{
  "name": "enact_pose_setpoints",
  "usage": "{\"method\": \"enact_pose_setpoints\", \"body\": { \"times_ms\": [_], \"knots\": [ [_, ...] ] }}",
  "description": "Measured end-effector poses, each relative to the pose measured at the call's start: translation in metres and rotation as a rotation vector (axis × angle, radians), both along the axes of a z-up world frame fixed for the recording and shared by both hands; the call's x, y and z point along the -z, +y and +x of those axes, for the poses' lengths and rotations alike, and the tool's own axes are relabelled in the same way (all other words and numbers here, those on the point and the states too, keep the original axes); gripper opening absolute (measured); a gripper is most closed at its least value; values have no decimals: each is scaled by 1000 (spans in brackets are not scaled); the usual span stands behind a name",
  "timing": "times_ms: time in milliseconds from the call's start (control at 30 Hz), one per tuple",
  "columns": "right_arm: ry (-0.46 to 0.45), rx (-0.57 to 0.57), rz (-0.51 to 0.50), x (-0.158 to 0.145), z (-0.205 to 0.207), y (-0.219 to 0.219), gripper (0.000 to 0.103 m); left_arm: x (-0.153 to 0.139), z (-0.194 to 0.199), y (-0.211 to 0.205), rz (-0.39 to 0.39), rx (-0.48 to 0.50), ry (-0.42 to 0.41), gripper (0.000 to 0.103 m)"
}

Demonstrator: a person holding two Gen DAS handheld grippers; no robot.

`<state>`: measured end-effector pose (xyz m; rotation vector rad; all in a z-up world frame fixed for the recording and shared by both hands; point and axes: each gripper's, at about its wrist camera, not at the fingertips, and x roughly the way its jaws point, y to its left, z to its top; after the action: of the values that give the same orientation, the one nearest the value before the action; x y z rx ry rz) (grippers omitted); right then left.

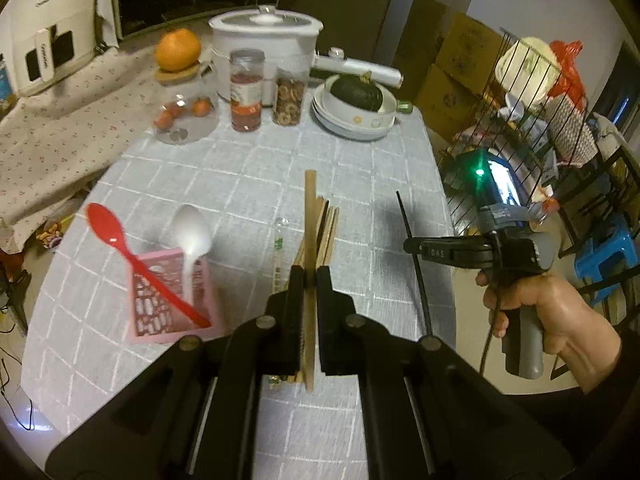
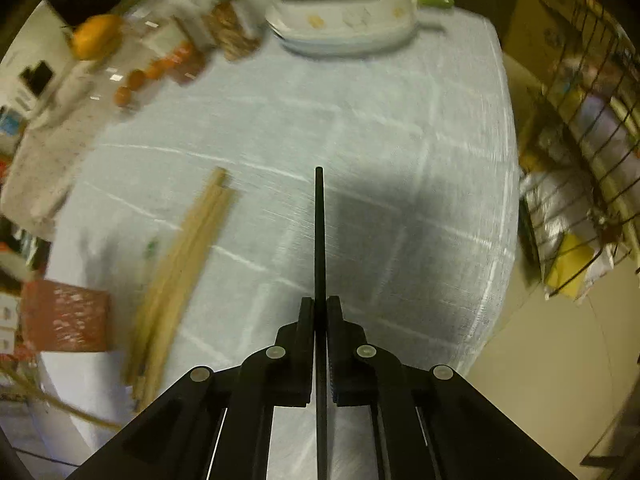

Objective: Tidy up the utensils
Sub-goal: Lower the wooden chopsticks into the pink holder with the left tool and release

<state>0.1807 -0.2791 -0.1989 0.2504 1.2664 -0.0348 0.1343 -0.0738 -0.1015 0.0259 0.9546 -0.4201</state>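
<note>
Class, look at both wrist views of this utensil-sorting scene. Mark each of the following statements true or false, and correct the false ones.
1. The left tool is shut on a wooden chopstick. True.
2. The right tool holds a red spoon. False: it is shut on a black chopstick; the red spoon sits in the pink holder.
3. A white spoon stands in the pink holder. True.
4. The dark green squash lies directly on the tablecloth. False: it rests in stacked white dishes.
5. More wooden chopsticks lie on the tablecloth. True.
</note>
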Motion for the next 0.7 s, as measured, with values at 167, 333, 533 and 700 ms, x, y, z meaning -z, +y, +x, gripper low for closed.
{"method": "enact_pose_setpoints", "body": {
  "times_ms": [167,333,533,700],
  "knots": [
    [-119,-84,-43,-50,-19,34,6,-24,-17,19,-51,-30,-72,7],
    [-257,-153,-71,-95,-46,64,6,-48,-30,36,-117,-49,-143,7],
    [-359,-200,-49,-131,-57,73,6,-72,-41,50,-158,-64,-229,7],
    [-427,-204,-16,-161,-59,78,5,-85,-42,62,-174,-86,-278,7]
  ]
}}
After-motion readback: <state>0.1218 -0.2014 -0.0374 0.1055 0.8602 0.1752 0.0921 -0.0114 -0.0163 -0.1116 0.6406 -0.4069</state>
